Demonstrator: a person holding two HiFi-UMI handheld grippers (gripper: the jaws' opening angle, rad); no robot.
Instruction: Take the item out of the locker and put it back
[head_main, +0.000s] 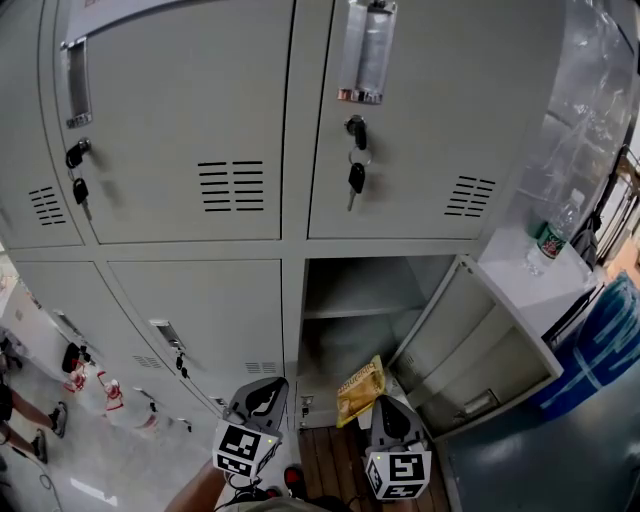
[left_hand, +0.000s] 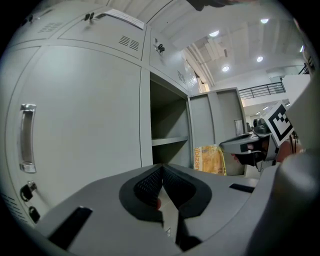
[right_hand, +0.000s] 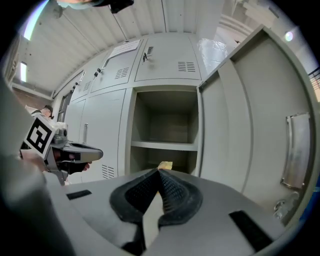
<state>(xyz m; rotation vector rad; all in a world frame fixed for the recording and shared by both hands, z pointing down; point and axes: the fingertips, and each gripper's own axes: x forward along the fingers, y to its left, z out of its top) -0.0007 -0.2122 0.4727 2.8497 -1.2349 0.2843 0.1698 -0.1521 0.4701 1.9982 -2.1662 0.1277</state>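
Note:
The locker (head_main: 350, 310) at lower middle stands open, its shelf (head_main: 355, 300) bare and its door (head_main: 480, 350) swung out to the right. In front of the opening, a yellow snack bag (head_main: 360, 392) hangs from my right gripper (head_main: 380, 402), which is shut on the bag's edge. In the right gripper view only the bag's tip (right_hand: 165, 165) shows above the closed right gripper (right_hand: 159, 172). My left gripper (head_main: 264, 386) hovers left of the bag, shut and holding nothing. The left gripper view shows the closed left gripper (left_hand: 162, 167), the bag (left_hand: 209, 159) and the right gripper (left_hand: 239, 145).
Closed locker doors surround the opening, with keys (head_main: 356, 172) hanging in their locks. A bottle (head_main: 548, 238) stands on a white cabinet (head_main: 540, 280) at right, next to a blue bin (head_main: 600, 350). People's feet (head_main: 75, 368) show at far left.

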